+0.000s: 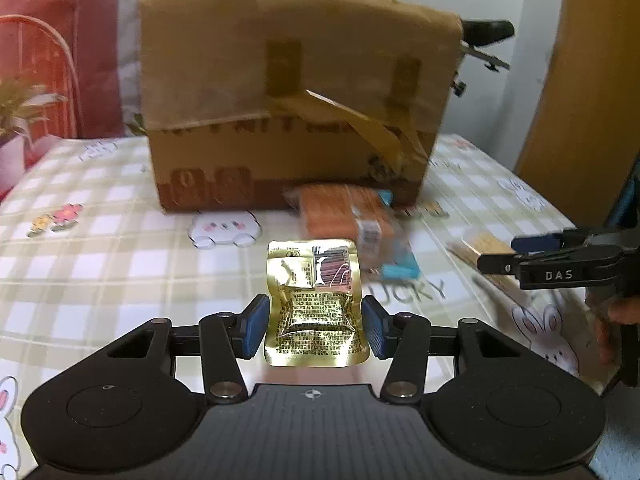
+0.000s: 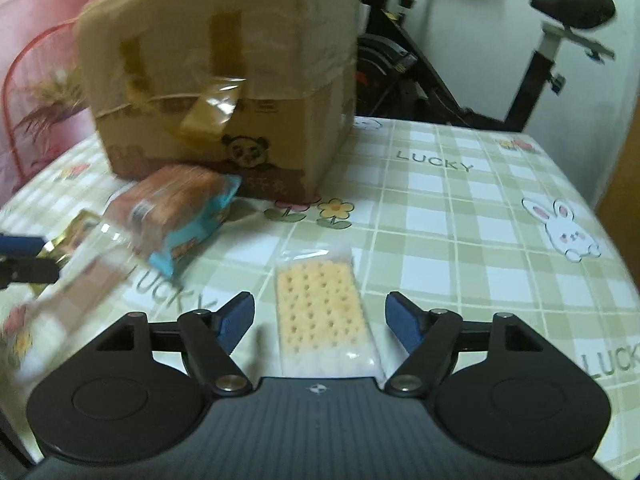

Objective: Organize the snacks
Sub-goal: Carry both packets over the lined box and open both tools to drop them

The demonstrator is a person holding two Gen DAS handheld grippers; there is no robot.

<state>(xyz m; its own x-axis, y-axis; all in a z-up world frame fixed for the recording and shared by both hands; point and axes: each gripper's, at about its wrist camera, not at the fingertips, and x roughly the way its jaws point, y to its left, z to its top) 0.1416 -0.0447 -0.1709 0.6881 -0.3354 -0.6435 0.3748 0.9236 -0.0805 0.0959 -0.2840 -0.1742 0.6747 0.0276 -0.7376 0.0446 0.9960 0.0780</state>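
Note:
My left gripper (image 1: pixel 315 326) is shut on a gold foil snack pouch (image 1: pixel 314 304), its blue pads pressing both side edges, and the pouch hangs above the table. My right gripper (image 2: pixel 320 322) stands open around a clear packet of pale crackers (image 2: pixel 324 312). The packet lies flat on the cloth and neither pad touches it. Behind, an orange cake pack with blue ends (image 1: pixel 352 220) (image 2: pixel 180 208) leans at the foot of a taped cardboard box (image 1: pixel 288 92) (image 2: pixel 216 68). The right gripper (image 1: pixel 500 254) shows at the right edge of the left wrist view, with a hand behind it.
A green-checked tablecloth (image 2: pixel 480 240) with rabbits and "LUCKY" print covers the table. A blurred clear packet (image 2: pixel 72 292) lies at its left front. An exercise bike (image 2: pixel 420 60) stands behind the table, a red-and-pink bag (image 1: pixel 60 60) at the left, a wooden panel (image 1: pixel 592 100) at the right.

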